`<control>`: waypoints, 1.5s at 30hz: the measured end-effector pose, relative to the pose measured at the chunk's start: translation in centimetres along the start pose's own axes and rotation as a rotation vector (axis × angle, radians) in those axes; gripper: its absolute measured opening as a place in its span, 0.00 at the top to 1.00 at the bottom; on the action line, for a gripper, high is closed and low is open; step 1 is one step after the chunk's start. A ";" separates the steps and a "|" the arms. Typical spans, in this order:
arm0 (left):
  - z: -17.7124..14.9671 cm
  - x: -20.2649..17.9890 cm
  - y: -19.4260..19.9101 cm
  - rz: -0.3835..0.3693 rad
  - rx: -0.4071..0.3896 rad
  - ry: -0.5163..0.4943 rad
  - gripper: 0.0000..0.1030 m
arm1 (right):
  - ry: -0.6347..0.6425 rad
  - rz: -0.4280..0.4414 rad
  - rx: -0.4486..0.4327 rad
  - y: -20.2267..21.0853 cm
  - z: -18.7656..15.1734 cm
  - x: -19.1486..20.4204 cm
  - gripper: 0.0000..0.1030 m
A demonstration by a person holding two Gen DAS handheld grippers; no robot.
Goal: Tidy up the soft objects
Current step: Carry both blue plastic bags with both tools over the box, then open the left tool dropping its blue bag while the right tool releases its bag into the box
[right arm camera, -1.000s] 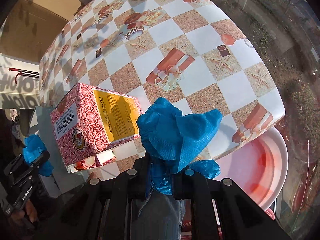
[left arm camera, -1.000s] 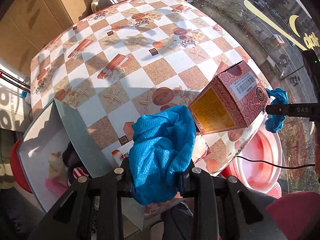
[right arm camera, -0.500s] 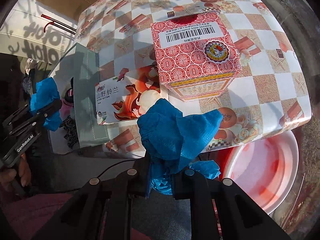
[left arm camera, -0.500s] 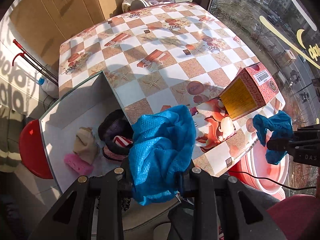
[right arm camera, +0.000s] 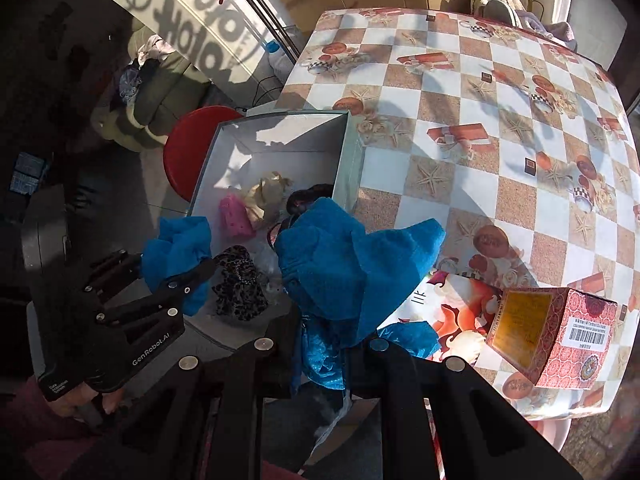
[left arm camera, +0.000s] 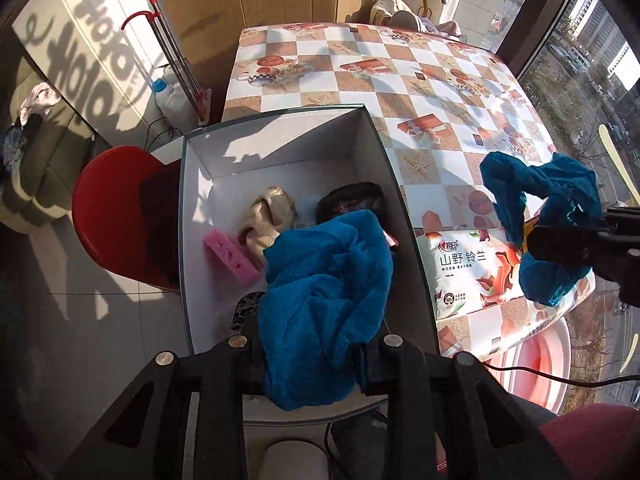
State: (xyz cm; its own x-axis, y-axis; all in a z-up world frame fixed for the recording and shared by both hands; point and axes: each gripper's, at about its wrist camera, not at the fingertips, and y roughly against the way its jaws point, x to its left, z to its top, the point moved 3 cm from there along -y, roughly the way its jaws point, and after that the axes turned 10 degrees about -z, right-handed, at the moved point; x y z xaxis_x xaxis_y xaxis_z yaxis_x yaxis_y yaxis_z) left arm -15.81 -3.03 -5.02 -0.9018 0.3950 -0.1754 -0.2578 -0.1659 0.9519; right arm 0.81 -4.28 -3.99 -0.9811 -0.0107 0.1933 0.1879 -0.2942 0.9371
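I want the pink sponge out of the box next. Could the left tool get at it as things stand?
Probably not yet. The left tool is shut on a blue cloth that hangs in front of its tips. The pink sponge lies uncovered in the open box, so dropping the cloth first should free the way.

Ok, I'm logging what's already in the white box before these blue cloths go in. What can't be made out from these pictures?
- Left wrist view: the blue cloth in the left gripper hides the near half of the white box, including most of the dark item.
- Right wrist view: the right gripper's blue cloth covers the box's right corner.
- The tissue pack's small print is too small to read.
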 end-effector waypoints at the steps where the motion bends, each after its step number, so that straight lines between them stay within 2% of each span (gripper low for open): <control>1: -0.2 0.5 0.0 0.005 0.000 0.023 0.69 | 0.019 0.004 -0.001 -0.1 0.5 0.8 0.85; 6: -1.0 2.2 -0.2 0.023 0.007 0.104 0.69 | 0.111 0.032 -0.005 -0.6 2.8 4.7 0.85; 12: -1.5 3.0 -0.4 0.019 0.003 0.162 0.69 | 0.192 0.037 0.038 -1.9 3.5 7.0 0.85; 20: -1.9 3.7 -1.0 0.016 0.017 0.210 0.69 | 0.205 0.033 0.076 -2.9 4.2 7.4 0.85; 35: -1.7 3.7 -1.6 0.010 0.037 0.201 0.68 | 0.226 0.031 0.082 -3.9 5.6 8.4 0.85; 38: -1.6 3.5 -1.4 0.000 0.015 0.190 0.63 | 0.220 0.028 0.090 -4.2 5.8 8.5 0.85; 40: -1.4 3.3 -1.0 -0.006 -0.012 0.179 0.49 | 0.215 0.025 0.093 -4.4 6.0 8.5 0.85; 41: -1.3 3.2 -0.8 -0.008 -0.028 0.179 0.33 | 0.213 0.027 0.097 -4.5 6.1 8.5 0.83; 42: -1.2 3.2 -0.6 -0.012 -0.044 0.180 0.17 | 0.212 0.028 0.103 -4.6 6.1 8.5 0.76; 44: -1.0 3.1 -0.3 -0.004 -0.052 0.179 0.12 | 0.211 0.021 0.105 -4.6 6.1 8.4 0.50; 45: -0.9 3.1 -0.4 0.004 -0.045 0.178 0.11 | 0.208 0.010 0.099 -4.5 6.1 8.3 0.23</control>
State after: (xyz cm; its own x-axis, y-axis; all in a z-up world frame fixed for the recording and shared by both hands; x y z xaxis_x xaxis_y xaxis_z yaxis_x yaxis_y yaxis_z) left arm -18.86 -2.58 -6.17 -0.9491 0.2283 -0.2170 -0.2655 -0.2094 0.9411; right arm -7.92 2.81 -4.85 -0.9658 -0.2129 0.1482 0.1911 -0.1975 0.9615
